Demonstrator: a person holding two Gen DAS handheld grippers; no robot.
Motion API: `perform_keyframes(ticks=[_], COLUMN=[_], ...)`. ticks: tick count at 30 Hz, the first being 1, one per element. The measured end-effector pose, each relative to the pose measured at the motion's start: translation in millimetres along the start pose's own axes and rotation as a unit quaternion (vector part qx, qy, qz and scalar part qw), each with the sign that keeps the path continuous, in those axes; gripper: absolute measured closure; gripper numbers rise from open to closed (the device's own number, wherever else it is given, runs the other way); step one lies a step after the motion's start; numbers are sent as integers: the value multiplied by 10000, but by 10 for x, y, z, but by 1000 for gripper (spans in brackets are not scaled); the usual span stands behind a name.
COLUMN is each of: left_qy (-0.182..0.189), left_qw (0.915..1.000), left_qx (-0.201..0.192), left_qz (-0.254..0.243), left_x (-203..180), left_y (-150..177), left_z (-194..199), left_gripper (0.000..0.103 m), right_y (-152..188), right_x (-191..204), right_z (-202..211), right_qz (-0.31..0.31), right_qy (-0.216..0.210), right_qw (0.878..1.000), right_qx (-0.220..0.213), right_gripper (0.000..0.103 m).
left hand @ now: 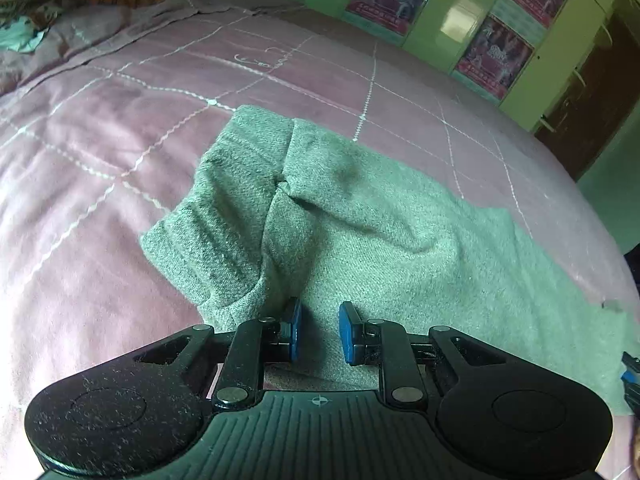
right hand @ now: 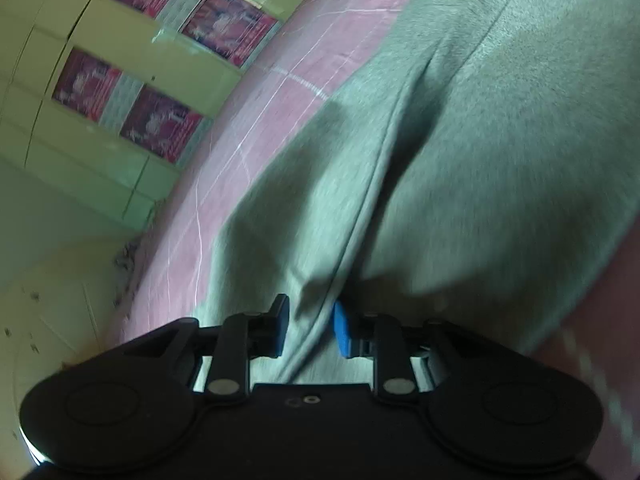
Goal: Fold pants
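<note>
Grey-green pants lie on a pink quilted bedspread, with one end folded back into a thick ribbed cuff. My left gripper hovers at the near edge of the cloth, just right of the cuff. Its blue pads stand apart and nothing is pinched between them. In the right wrist view the pants rise in a tented ridge along a seam. That ridge runs into my right gripper, where the fold fills the gap and touches both pads. A sliver of the right gripper shows at the left view's right edge.
Green wardrobe doors with pink posters stand beyond the far side of the bed, and a brown door is to their right. Patterned bedding is piled at the far left corner. The bed edge drops toward the wardrobe.
</note>
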State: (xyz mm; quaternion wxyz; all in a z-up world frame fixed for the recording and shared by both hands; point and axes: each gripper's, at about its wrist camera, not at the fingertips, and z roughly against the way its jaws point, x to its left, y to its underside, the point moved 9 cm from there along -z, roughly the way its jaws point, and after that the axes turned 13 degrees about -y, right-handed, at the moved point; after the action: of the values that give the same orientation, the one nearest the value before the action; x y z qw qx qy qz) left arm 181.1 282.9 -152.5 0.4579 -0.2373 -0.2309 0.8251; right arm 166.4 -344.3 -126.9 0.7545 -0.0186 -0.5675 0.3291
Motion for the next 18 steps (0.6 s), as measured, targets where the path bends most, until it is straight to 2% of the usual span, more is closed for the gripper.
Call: perform_keyframes(ticks=[1,2,3,4,7,9,11,12,13,14,15,16,18], left_qy=[51,94,158,214,259,226,212,218,227,235,251,270,308], left_qw=[10000,9998,9995,9992,9991,9995,9995,9995,9994,9994,9994,9993,9991], left_qx=[41,91,144,190,194,156,163,177,195,207,212,208,206], left_qz=[58,134,213,282,258,173,155,155,148,131,113,120,216], left_x=[17,44,64,79,84,62,53,53,55,57,63,68,87], left_y=[-2,-10,-13,-13,0,10,-12,-16,-17,-18,-19,-23,-19], left_z=[-4,-22,-24,-24,-37,-48,-62,-59,-51,-47,-43,-47,-58], left_gripper=[82,82,83,83,83,83,83,83,83,83,83,83,83], right_y=[-35,-80,-106,-128,-116,-15,105,154,206,173,114,36,-133], right_x=[-19,-43,-44,5,471,593,378,165,-57,-124,-113,-61,-5], right_z=[-80,-123,-147,-128,213,440,430,319,230,214,234,291,359], right_qz=[-91,-145,-99,98,1058,1354,1356,1297,1044,789,695,825,1033], right_qy=[-24,-20,39,125,-214,-223,145,549,725,483,365,353,338], right_qw=[9999,9998,9999,9998,9937,9898,9906,9898,9906,9945,9960,9957,9941], right_qx=[-61,-102,-99,-90,-311,-376,-101,201,495,486,429,225,-38], right_gripper=[86,95,98,98,98,98,97,99,99,98,86,79,77])
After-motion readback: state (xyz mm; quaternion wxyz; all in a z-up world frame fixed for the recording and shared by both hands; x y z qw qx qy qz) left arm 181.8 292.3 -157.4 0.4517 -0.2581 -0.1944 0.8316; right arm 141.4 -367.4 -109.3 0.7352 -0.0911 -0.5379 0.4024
